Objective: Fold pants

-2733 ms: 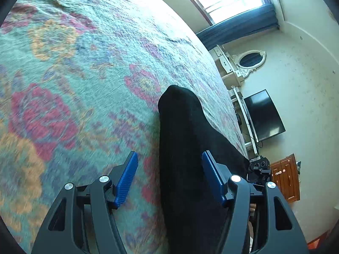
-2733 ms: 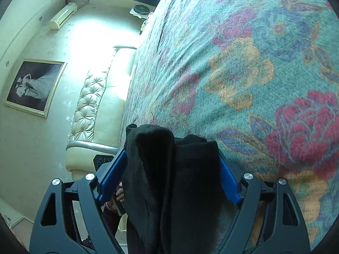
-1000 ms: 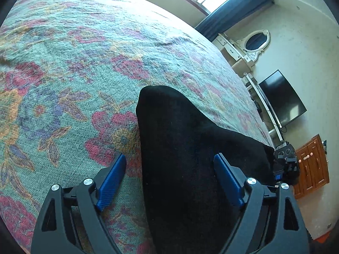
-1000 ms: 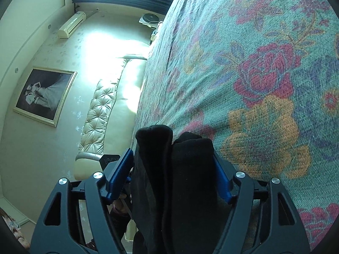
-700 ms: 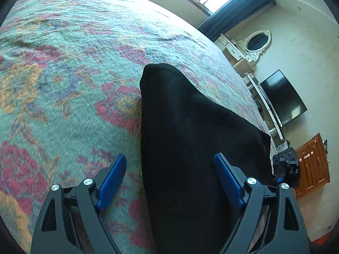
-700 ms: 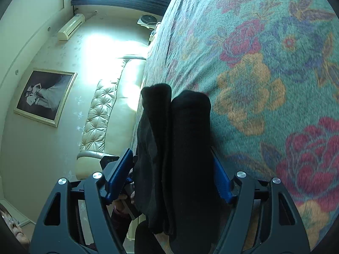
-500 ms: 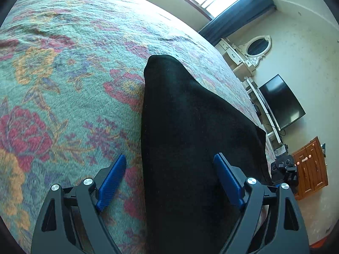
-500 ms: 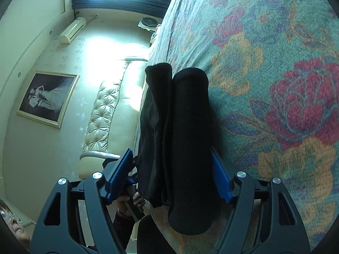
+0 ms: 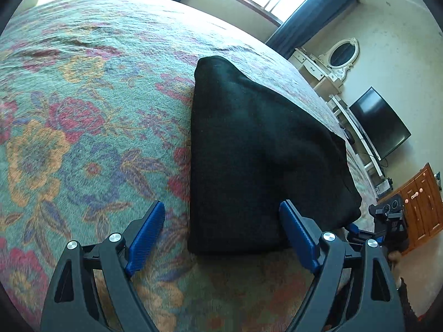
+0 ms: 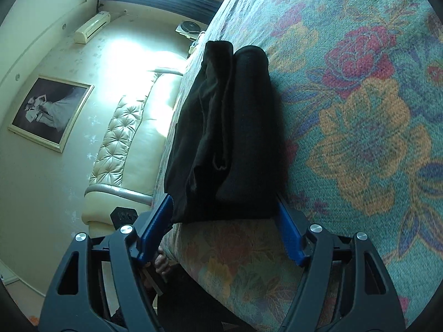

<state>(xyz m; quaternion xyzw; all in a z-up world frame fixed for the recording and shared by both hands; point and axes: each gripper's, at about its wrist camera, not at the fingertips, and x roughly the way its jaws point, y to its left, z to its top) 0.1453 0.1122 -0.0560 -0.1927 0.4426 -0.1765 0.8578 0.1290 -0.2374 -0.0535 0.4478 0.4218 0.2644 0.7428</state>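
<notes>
Now the folded black pants (image 9: 257,149) lie on the floral bedspread (image 9: 83,127) near its edge, soft and floppy, best pinched at the thick fold, while my left gripper (image 9: 221,235) and right gripper (image 10: 224,228) gape empty beside them.

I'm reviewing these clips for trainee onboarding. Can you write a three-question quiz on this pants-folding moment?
1. True or false: the folded black fabric pants lie on the teal floral woven bedspread.
2. Multiple choice: the left tongs are A) shut on the pants, B) open, their blue pads apart, C) out of view.
3. In the right wrist view, what do the right tongs straddle?

Key: 1 true. 2 B. 3 The near edge of the folded pants, with the tongs open and pads at either side.
</notes>
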